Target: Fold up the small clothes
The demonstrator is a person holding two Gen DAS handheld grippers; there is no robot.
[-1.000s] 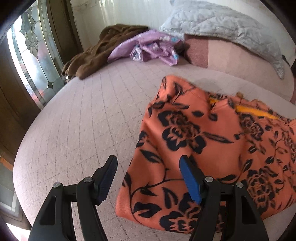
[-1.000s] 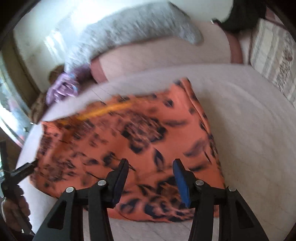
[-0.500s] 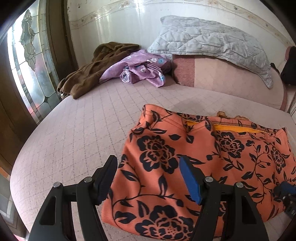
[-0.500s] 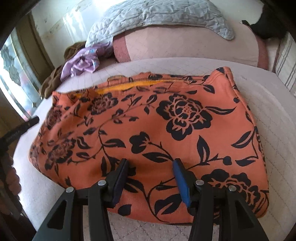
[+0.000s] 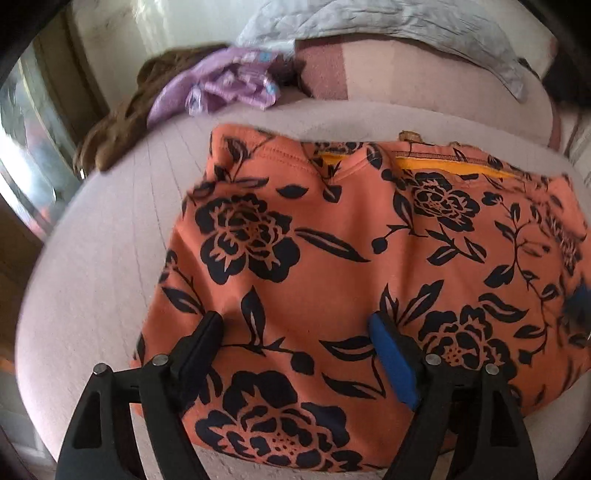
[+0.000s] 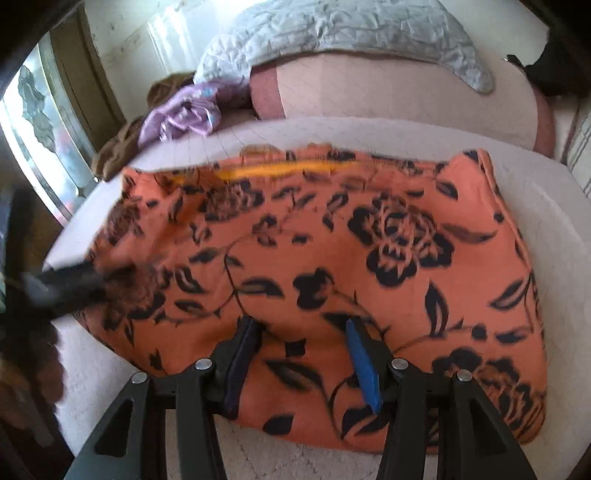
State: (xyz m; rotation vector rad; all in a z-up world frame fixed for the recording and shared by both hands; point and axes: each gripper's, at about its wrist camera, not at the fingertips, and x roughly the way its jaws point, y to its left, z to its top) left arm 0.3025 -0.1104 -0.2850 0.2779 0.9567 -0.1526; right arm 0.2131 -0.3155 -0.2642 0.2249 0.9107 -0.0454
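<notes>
Left tool (image 5: pixel 295 325), jaws opening, hangs above orange floral garment (image 5: pixel 332 240).

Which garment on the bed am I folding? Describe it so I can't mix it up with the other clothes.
On the pale pink bed, well in front of the grey quilt, lies the orange garment spread flat, nearest both grippers. Its black flower and leaf print and yellow lining strip distinguish it from the crumpled purple garment and brown garment heaped near the window.

A home bedroom: a bed under a pale pink quilted cover (image 6: pixel 535 236), a grey quilted pillow (image 6: pixel 332 26), crumpled purple and brown clothes (image 5: pixel 229 85), a leaded-glass window (image 6: pixel 40 122).
</notes>
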